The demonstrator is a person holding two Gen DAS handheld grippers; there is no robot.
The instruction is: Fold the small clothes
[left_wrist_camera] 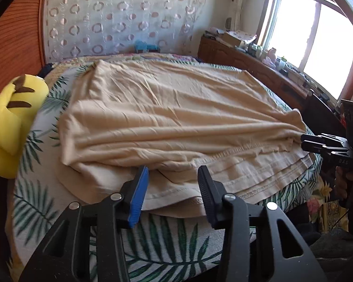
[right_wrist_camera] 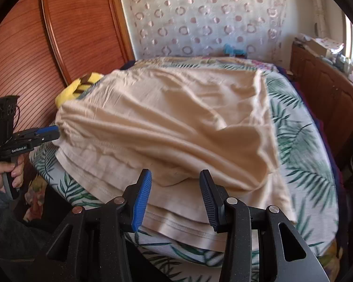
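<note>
Open leaf-print bedsheet point(right_wrist_camera: 301, 150) right of the beige garment point(right_wrist_camera: 167, 127), passable. Yellow plush toy point(left_wrist_camera: 9, 122) crowding the left edge; wooden cabinet point(left_wrist_camera: 254, 68) along the right; curtain point(left_wrist_camera: 120, 16) closing the far end.

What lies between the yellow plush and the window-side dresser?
The beige garment, spread over the palm-print bedsheet, fills that stretch in the left wrist view.
</note>
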